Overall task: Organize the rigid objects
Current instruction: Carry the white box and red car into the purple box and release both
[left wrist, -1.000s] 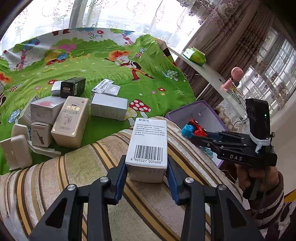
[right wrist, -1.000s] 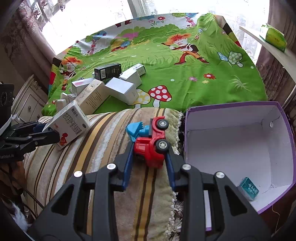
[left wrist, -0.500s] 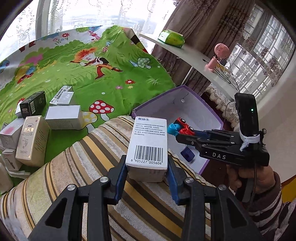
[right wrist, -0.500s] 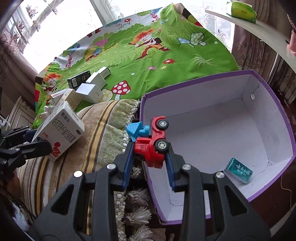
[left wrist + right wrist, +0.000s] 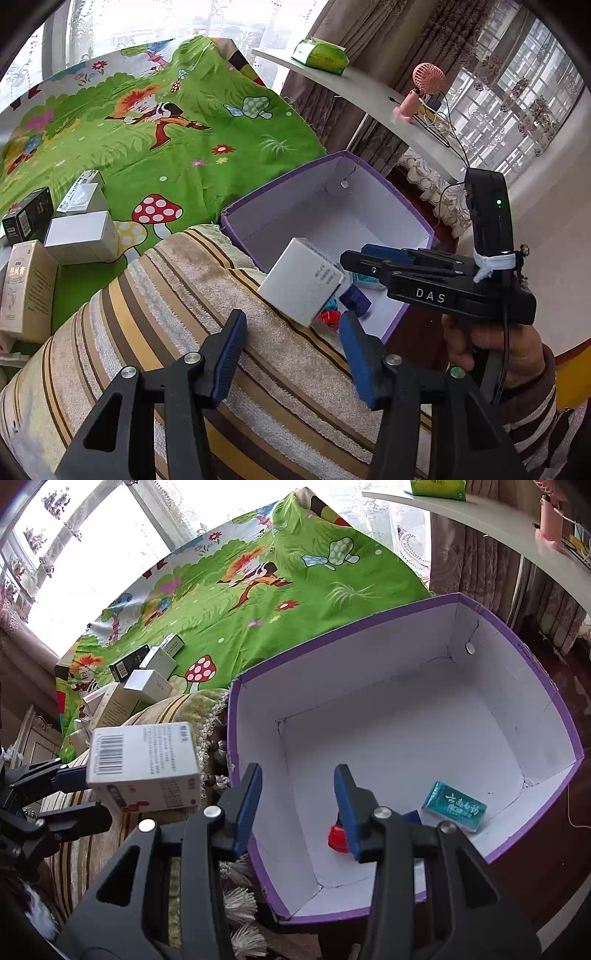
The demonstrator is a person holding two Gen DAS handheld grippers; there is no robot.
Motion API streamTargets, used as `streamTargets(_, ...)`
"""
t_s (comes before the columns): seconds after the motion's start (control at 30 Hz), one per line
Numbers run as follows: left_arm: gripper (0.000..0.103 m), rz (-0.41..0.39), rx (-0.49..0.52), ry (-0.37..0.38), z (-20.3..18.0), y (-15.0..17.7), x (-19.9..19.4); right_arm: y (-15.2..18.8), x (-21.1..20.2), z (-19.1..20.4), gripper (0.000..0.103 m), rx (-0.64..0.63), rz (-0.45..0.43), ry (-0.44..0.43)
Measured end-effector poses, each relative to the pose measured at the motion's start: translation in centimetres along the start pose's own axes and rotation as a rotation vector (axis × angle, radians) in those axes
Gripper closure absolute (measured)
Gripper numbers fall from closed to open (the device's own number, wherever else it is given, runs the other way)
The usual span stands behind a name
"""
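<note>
Both the left claw (image 5: 291, 354) and right claw (image 5: 297, 805) gape released over the purple box (image 5: 524, 657), white carton (image 5: 301, 282) tumbling free; next comes fetching another carton (image 5: 81, 236) from the bed.

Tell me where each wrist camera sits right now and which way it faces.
Left wrist: behind the open left gripper, above the striped cushion, facing the purple box; right gripper and hand show.
Right wrist: behind the open right gripper, looking down into the purple box; left gripper shows at left.
Shared: the white medicine box, the purple box, the green cartoon sheet.
</note>
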State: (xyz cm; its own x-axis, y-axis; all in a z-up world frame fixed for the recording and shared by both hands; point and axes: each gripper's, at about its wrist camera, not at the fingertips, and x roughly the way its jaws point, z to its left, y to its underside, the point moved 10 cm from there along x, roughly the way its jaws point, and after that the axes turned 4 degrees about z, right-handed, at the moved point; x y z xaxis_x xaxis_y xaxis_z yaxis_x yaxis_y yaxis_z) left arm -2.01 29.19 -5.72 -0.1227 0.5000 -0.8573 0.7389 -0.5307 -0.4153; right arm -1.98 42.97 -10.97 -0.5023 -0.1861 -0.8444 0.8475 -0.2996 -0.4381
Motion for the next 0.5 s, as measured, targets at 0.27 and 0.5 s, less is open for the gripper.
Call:
streamTargets(0.27, 0.048, -0.019, -0.026, 0.017, 0.5, 0.2, -0.7, -0.2, -0.4, 0.1, 0.057, -0.004, -0.006, -0.001)
streamTargets(0.5, 0.048, -0.066, -0.093, 0.012, 2.7, 0.7, -2.3, -0.2, -0.6, 1.5, 0.057, -0.041, -0.008, -0.013)
